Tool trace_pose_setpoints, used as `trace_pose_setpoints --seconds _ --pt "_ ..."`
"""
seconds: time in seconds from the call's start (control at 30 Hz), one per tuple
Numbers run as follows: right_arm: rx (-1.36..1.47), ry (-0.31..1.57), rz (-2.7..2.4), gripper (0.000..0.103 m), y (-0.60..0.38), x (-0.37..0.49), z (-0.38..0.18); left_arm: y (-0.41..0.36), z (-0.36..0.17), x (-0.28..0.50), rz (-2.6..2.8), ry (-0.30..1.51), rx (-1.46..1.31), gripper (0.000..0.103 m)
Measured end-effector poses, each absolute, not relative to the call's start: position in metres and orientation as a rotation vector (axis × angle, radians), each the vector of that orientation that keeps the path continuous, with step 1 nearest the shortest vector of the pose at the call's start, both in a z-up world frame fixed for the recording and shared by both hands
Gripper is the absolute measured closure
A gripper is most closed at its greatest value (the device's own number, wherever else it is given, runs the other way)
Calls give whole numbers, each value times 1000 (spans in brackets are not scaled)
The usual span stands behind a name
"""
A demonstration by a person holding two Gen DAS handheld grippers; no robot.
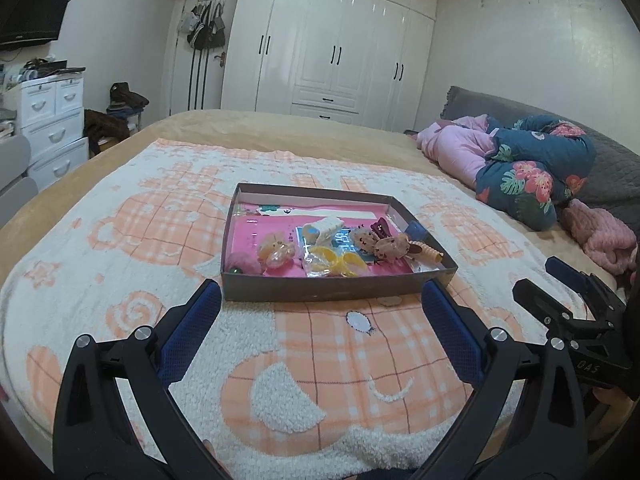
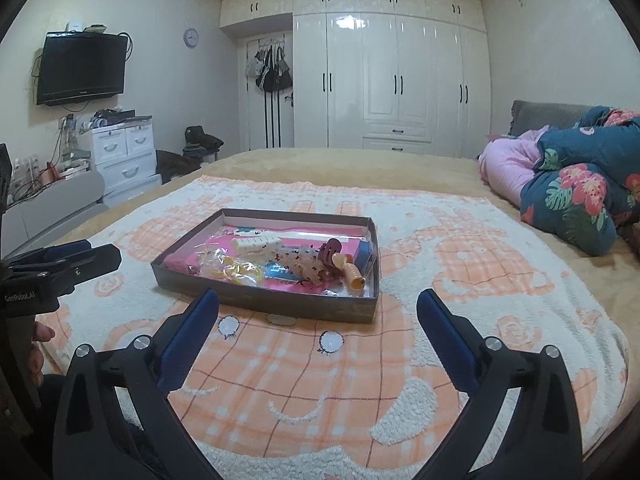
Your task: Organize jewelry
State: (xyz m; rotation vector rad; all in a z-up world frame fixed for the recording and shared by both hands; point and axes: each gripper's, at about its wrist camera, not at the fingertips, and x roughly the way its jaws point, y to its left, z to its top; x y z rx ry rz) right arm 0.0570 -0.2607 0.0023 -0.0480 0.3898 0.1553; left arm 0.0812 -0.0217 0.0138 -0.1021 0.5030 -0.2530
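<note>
we have both grippers empty: left gripper (image 1: 320, 308) jaws spread wide, right gripper (image 2: 318, 312) jaws likewise. tray (image 2: 264, 302) sits on the bed just ahead of both sets of jaws, hair clips (image 1: 384, 246) and yellow rings (image 1: 332, 264) piled inside. looks done or nearly; nothing loose on the blanket (image 1: 120, 240).

One shallow box (image 1: 336, 292) sat at the centre of the frame, on one patterned blanket (image 1: 120, 248). Two grippers were in view, the left gripper (image 1: 320, 316) and the right gripper (image 2: 318, 326). One television (image 2: 82, 68) and one wall clock (image 2: 191, 37) hung at upper left.
</note>
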Motion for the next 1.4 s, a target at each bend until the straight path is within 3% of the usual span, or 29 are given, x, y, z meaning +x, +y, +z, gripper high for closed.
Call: trace_pose_setpoints --seconds 1.4 --pt "-37 358 108 6 -261 43 -12 -26 5 58 -230 422 -54 11"
